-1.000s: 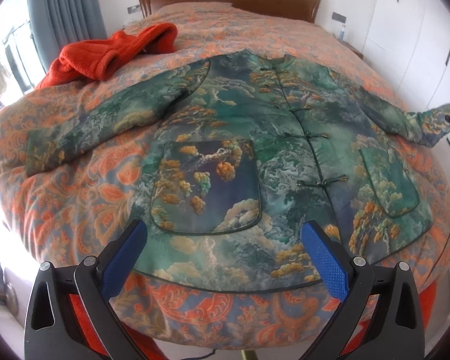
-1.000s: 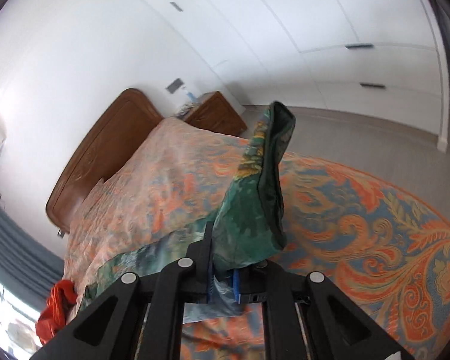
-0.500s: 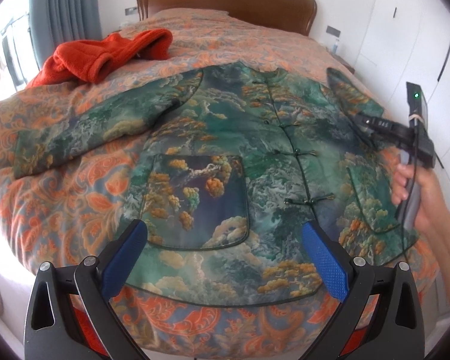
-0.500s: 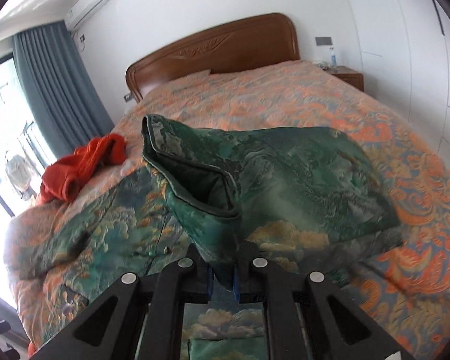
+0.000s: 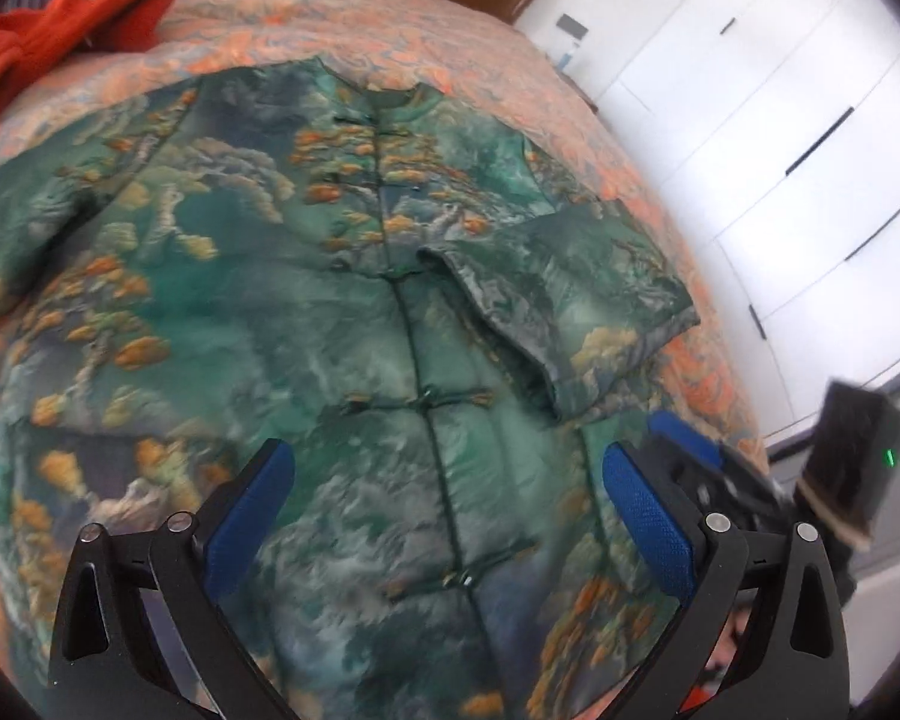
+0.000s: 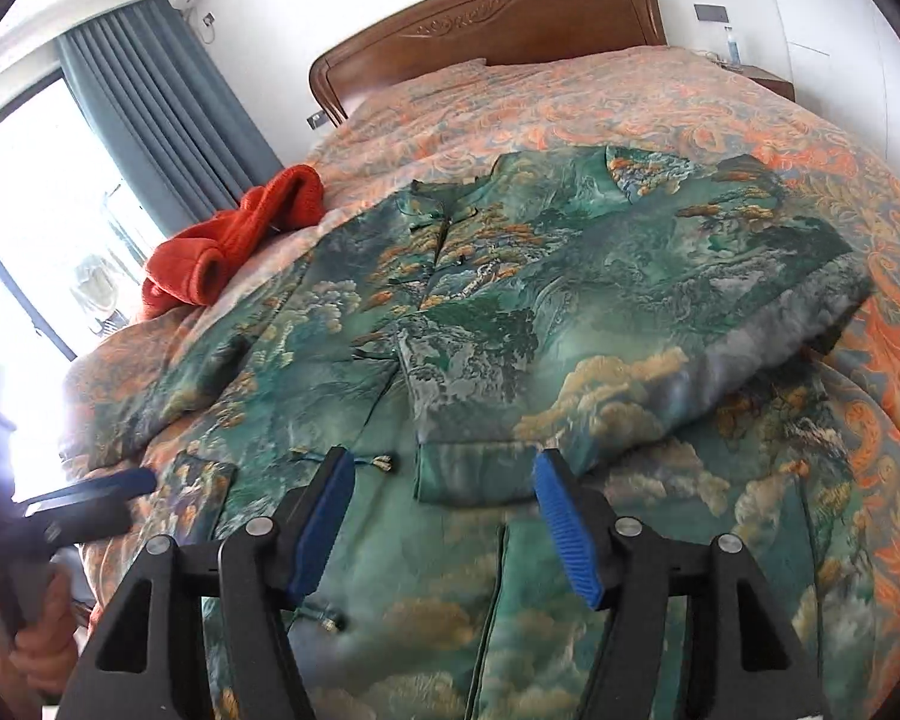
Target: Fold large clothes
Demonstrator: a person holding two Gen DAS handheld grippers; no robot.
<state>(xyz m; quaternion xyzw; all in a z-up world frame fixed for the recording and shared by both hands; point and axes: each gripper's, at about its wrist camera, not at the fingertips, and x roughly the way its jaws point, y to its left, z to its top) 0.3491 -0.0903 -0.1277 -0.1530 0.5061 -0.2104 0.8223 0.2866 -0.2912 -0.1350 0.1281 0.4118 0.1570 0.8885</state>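
A green padded jacket (image 5: 330, 312) with a tree and cloud print lies front up on the bed. One sleeve (image 5: 570, 300) is folded across its chest. In the right wrist view that sleeve (image 6: 630, 312) ends in a cuff (image 6: 474, 474) lying flat between the tips of my right gripper (image 6: 443, 459). Its jaws are opening and the pads do not press the cloth. My left gripper (image 5: 444, 456) hovers open over the button line with nothing between its fingers. The right gripper (image 5: 684, 438) shows beside it.
A red knitted garment (image 6: 234, 240) lies near the bed's far left side. The orange patterned bedspread (image 6: 630, 102) runs to a wooden headboard (image 6: 486, 18). A grey curtain (image 6: 162, 96) and window are at the left, with white wardrobe doors (image 5: 780, 150) at the right.
My right gripper carried the sleeve from the bed's side across the jacket's front and let it go. My left gripper moved in closer over the jacket and tilted down.
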